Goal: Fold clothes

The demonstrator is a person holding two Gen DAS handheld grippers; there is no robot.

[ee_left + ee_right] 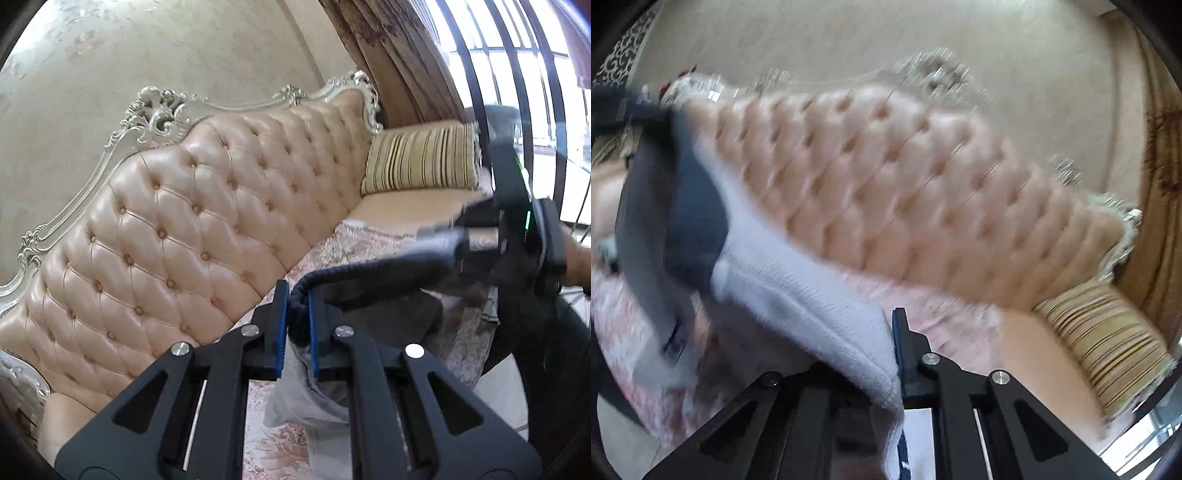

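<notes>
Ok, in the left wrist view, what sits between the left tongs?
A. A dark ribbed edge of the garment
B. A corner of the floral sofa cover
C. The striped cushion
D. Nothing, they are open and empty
A: the left tongs are closed on the garment's dark ribbed edge, with grey fabric hanging below; the striped cushion lies far off on the sofa.

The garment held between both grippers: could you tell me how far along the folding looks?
Early. Nothing looks folded yet. In hand: the left gripper is shut on the garment's dark ribbed edge, and the right gripper clamps its pale knit part, lifted over the sofa. The right view is blurred. Left: laying it on the floral cover and making every fold.
</notes>
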